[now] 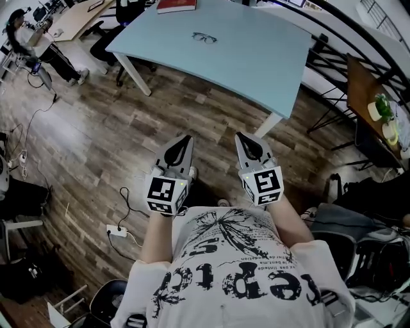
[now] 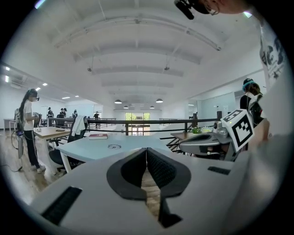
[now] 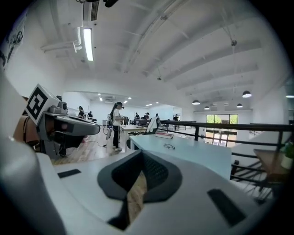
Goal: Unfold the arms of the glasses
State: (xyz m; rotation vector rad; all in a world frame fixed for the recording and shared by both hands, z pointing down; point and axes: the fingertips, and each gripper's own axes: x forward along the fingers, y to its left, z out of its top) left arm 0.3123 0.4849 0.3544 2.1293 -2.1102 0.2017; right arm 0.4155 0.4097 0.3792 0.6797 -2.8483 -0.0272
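Observation:
A pair of dark-rimmed glasses (image 1: 204, 38) lies on the pale blue table (image 1: 256, 57), far ahead of both grippers. The same glasses (image 2: 114, 147) show small in the left gripper view and, as glasses (image 3: 169, 146), in the right gripper view. My left gripper (image 1: 186, 138) and right gripper (image 1: 240, 136) are held side by side over the wooden floor, close to my body, well short of the table. Both point nearly level toward the table. Both are shut, jaws meeting at the tips, with nothing between them.
A red book (image 1: 177, 6) lies at the table's far edge. A black railing (image 1: 333, 57) and a wooden side table (image 1: 368, 96) with small plants stand to the right. Office chairs (image 1: 109, 38) and a person (image 1: 38, 48) are at the left. Cables and a power strip (image 1: 117, 231) lie on the floor.

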